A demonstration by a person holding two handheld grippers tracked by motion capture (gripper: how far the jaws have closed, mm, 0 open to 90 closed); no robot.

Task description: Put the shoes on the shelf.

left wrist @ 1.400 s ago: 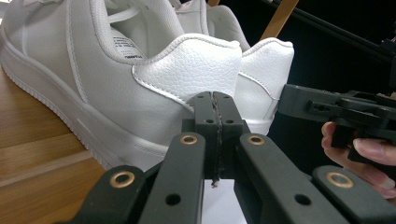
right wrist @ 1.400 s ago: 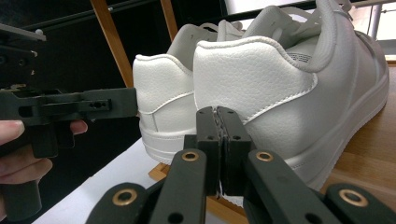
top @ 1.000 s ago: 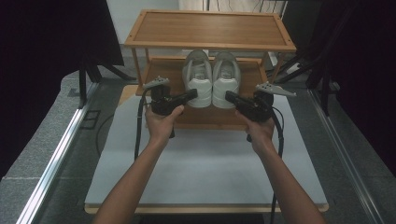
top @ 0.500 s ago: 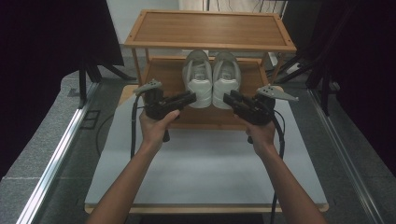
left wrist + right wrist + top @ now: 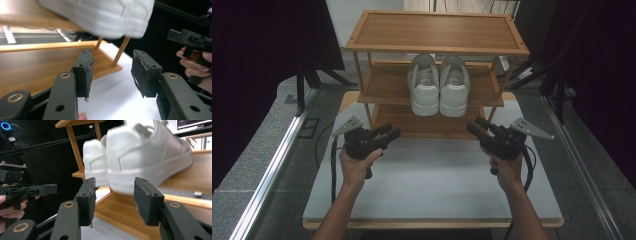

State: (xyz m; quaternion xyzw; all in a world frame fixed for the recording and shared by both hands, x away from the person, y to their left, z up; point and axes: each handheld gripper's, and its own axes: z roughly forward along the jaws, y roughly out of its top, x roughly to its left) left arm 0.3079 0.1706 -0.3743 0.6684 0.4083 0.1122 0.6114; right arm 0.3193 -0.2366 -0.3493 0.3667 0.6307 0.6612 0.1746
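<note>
A pair of white sneakers [image 5: 439, 85] stands side by side on the middle shelf of a three-tier wooden rack [image 5: 387, 85], heels toward me. My left gripper [image 5: 391, 133] is held open over the white table, left of the shoes and below them; the left gripper view has the sneakers' soles [image 5: 100, 15] above its empty jaws [image 5: 111, 72]. My right gripper [image 5: 474, 125] is open too, low and to the right of the rack's front. Its view looks at the white heels [image 5: 130, 155] just beyond its empty jaws [image 5: 113, 197].
The rack's top shelf [image 5: 437, 31] and bottom shelf [image 5: 432, 125] are bare. The white tabletop [image 5: 432, 180] spreads in front of the rack. Black curtains hang at both sides, and a metal rail [image 5: 272, 170] runs along the floor at left.
Both grippers have drawn back toward me and spread apart, away from the shoes. The sneakers have not moved.
</note>
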